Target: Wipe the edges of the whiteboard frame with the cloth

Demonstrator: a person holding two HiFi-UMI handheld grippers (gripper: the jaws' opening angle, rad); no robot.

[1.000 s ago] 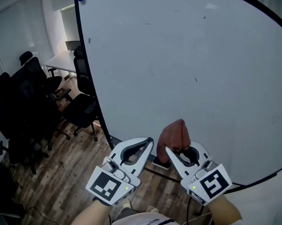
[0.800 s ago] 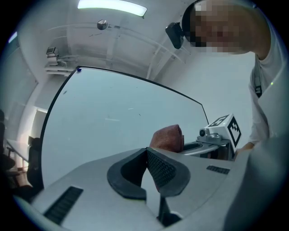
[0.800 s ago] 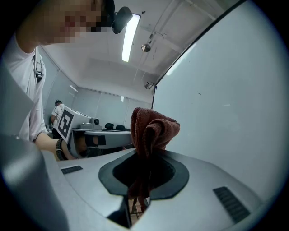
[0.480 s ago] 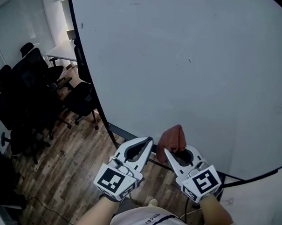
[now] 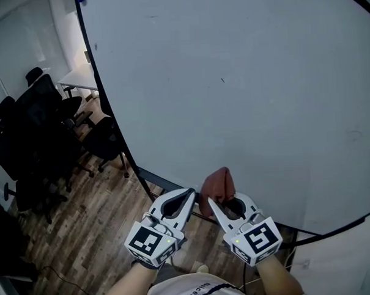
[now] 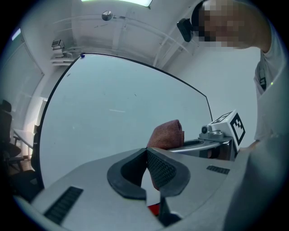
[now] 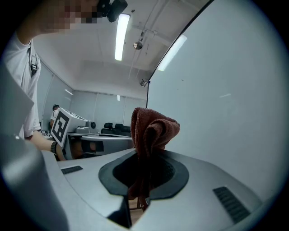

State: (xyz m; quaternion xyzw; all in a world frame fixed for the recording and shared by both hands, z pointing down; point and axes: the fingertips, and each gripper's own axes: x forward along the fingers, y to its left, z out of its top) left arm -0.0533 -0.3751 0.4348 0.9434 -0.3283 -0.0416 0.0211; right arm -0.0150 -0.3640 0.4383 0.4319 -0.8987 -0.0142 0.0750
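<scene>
A large whiteboard (image 5: 244, 98) with a thin dark frame (image 5: 113, 125) fills most of the head view. A bunched reddish-brown cloth (image 5: 216, 184) sticks up from my right gripper (image 5: 213, 200), whose jaws are shut on it, close to the board's bottom edge. The same cloth (image 7: 151, 131) rises between the jaws in the right gripper view, beside the board (image 7: 226, 90). My left gripper (image 5: 189, 196) is just left of the right one, shut with nothing in it. In the left gripper view the cloth (image 6: 167, 134) shows behind the closed jaw tips (image 6: 147, 152).
Black office chairs (image 5: 37, 138) and a white desk (image 5: 78, 78) stand at the left on a wood-plank floor (image 5: 85, 234). The board's dark lower frame and stand (image 5: 168, 180) run past both grippers. A ceiling light strip (image 7: 121, 36) shows overhead.
The head view has shifted, with the board's left frame edge further left. Both grippers sit slightly lower and closer together, the cloth still held in the right one.
</scene>
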